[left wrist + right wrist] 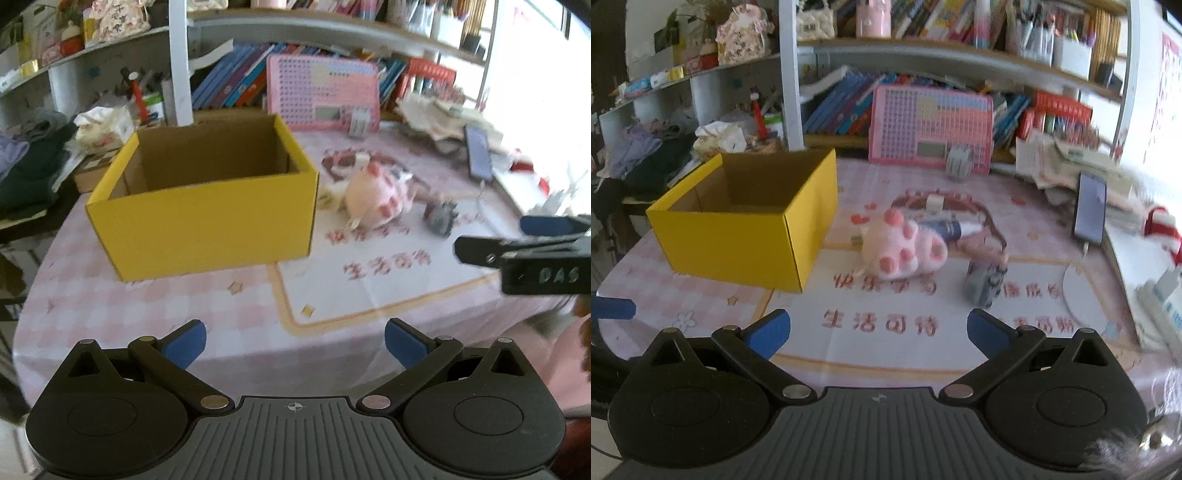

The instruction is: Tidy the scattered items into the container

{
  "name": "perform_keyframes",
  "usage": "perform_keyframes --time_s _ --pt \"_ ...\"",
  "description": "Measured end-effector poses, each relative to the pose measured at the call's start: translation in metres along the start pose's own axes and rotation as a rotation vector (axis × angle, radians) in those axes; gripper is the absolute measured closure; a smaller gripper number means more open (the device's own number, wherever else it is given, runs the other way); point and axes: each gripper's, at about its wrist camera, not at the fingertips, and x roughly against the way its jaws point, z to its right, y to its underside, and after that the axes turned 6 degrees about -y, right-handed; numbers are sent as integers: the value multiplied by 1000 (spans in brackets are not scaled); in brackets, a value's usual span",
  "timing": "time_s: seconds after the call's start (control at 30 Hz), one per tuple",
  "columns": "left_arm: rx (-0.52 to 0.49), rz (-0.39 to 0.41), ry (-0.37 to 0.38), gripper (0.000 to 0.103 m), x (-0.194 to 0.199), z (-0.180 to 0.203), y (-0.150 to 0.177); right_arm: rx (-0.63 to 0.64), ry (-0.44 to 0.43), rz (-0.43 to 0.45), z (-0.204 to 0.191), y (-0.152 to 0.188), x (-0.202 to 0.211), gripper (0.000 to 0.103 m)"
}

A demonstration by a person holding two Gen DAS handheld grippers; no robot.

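An open yellow cardboard box (pixel 207 221) (pixel 738 240) stands on the pink checked tablecloth, and its inside looks empty. To its right lies a pink plush paw (pixel 376 199) (pixel 901 251). Behind the paw rests a blue and white tube (pixel 951 229). A small grey pouch (pixel 441 216) (pixel 984 284) sits right of the paw. My left gripper (pixel 295 345) hovers open near the table's front edge, nothing between its fingers. My right gripper (pixel 878 332) is open too, low in front of the paw and the pouch; it enters the left wrist view from the right (pixel 517 240).
A pink board (pixel 323 94) (pixel 931 129) leans against the bookshelf at the back. A phone (pixel 479 151) (pixel 1089 208) on a cable and stacked papers (pixel 1082 158) lie at the right. Clothes and a tissue pack (pixel 718 134) crowd the left rear. A small grey object (pixel 958 162) stands before the board.
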Motion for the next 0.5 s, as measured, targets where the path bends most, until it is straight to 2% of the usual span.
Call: perform_keyframes --time_s 0.07,0.1,0.2,0.27,0.33,0.4,0.5 --pt "-10 57 26 0 4 1 5 -17 8 18 -4 3 0 0" --pt "-29 59 34 0 4 3 8 -36 8 14 -6 6 0 0" --pt "-42 23 52 0 2 2 16 -66 -24 -37 -13 19 -2 0" --pt "-32 -2 51 0 0 -2 20 -47 -38 -36 -19 24 2 0" --pt "-39 -33 69 0 -3 -3 21 -51 -8 -14 -18 22 8 0" --pt "-114 -70 130 0 -6 -1 22 -64 25 -5 -17 22 12 0" --pt "-204 -88 161 0 -11 5 27 -116 39 -21 -10 26 12 0"
